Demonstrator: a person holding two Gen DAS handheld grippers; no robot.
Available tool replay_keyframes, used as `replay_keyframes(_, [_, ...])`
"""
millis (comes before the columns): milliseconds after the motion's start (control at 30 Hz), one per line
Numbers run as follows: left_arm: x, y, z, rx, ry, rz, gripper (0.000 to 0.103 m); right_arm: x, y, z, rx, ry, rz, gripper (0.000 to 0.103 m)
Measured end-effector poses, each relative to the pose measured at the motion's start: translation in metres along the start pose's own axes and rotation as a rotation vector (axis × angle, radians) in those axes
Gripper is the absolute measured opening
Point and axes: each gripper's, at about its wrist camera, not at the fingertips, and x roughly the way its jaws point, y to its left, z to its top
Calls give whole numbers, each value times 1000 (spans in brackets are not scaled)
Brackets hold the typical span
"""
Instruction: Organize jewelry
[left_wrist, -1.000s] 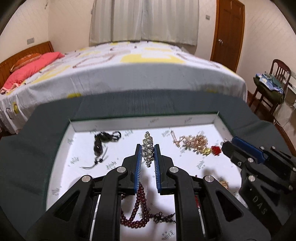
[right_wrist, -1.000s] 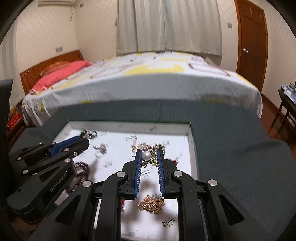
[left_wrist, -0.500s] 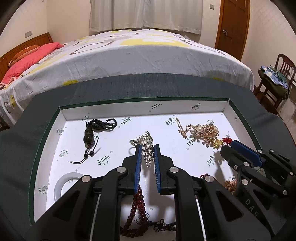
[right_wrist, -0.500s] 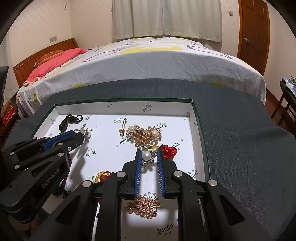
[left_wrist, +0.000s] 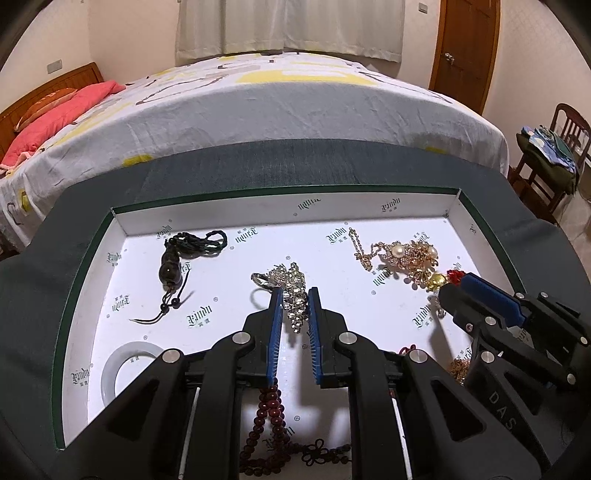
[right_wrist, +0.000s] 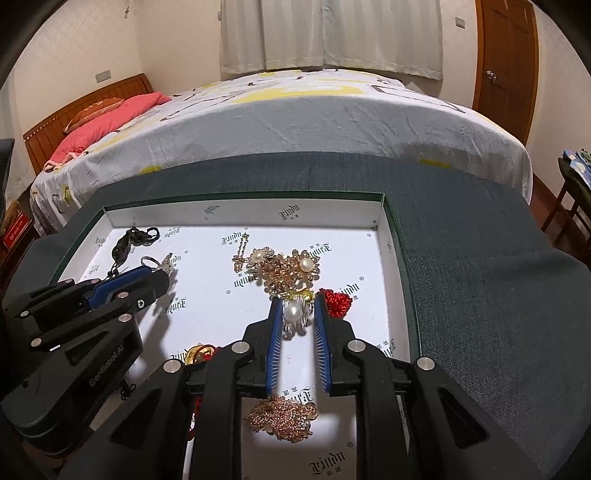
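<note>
Hanging between left gripper (left_wrist: 295, 295) jaws: rhinestone piece (left_wrist: 293, 297), over tray (left_wrist: 369, 201).

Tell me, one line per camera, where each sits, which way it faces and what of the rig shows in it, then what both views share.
Left wrist: on the left gripper, looking down over the white tray toward the bed; its jaws pinch a silver rhinestone piece; the right gripper enters at right.
Right wrist: on the right gripper, facing the same way; a pearl ornament sits between its jaws, which have just been opening; the left gripper enters at left.
Shared: tray, bed, gold pearl brooch, black cord pendant.
</note>
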Motion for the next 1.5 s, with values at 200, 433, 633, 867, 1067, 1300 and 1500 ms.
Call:
replay_keyframes(200, [-3,-1,-1,5,-11,7,31,-2,0,0,-6,-13,-6,40])
replay_keyframes(433, [-10,2,-1,1,-31,8,49,-2,1,1,-8,-17,-7,41])
replay_keyframes(633, [-18,10,0,-11,-61,52,66,-6,-1,1,6,-29,-11,49])
replay_keyframes(867, [-25,20,0,-34,-86,100,82,-11,-1,2,14,-46,-18,60])
replay_keyframes(1067, [-31,27,-1,-29,-110,138,90,-18,-2,2,20,-71,-40,76])
replay_keyframes(1300, [-46,32,-7,-25,-124,168,91,-32,-2,-1,26,-85,-52,79])
replay_keyframes(1500, [-72,40,-17,-46,-150,163,94,-51,-4,-11,58,-90,-61,80])
